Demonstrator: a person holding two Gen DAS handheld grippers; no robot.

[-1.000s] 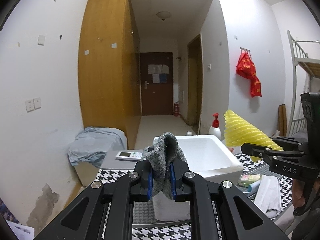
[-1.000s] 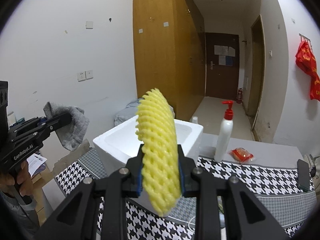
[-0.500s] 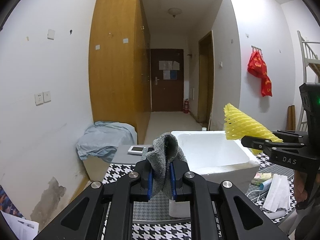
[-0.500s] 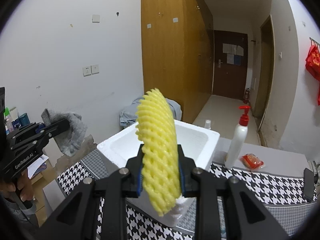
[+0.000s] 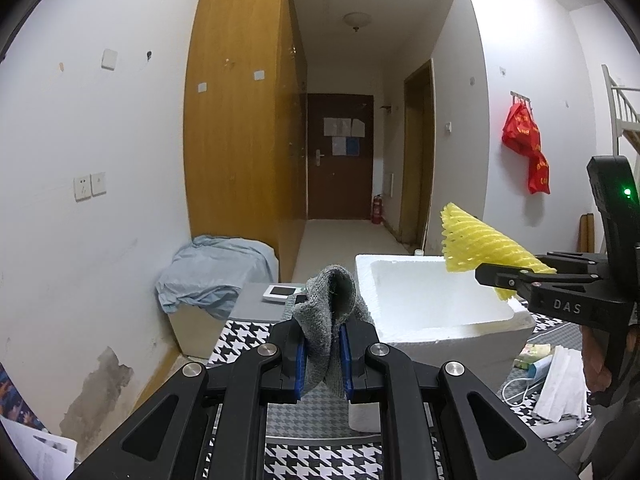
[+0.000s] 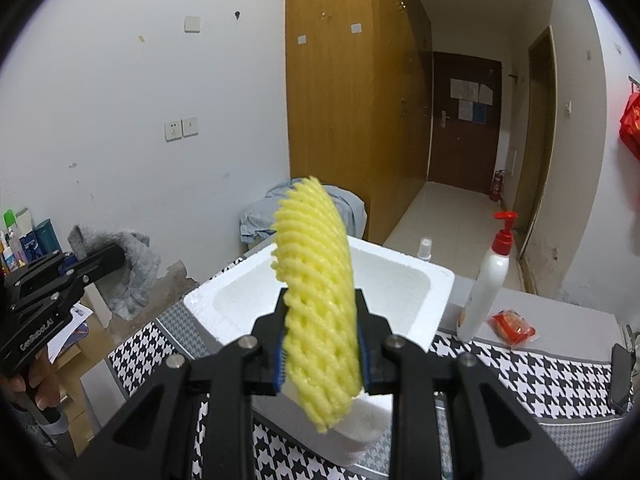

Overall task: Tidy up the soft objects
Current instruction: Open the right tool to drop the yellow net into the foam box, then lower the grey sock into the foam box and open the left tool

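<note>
Left tool [image 5: 323,354] clamped on grey sock [image 5: 329,312], held in the air near the left edge of the white foam box [image 5: 448,326]. Right tool [image 6: 322,350] clamped on yellow foam net [image 6: 320,304], held above the box's near rim. Box sits on the houndstooth-covered desk [image 6: 520,372]; pump bottle [image 6: 486,284] stands just right of the box.
</note>
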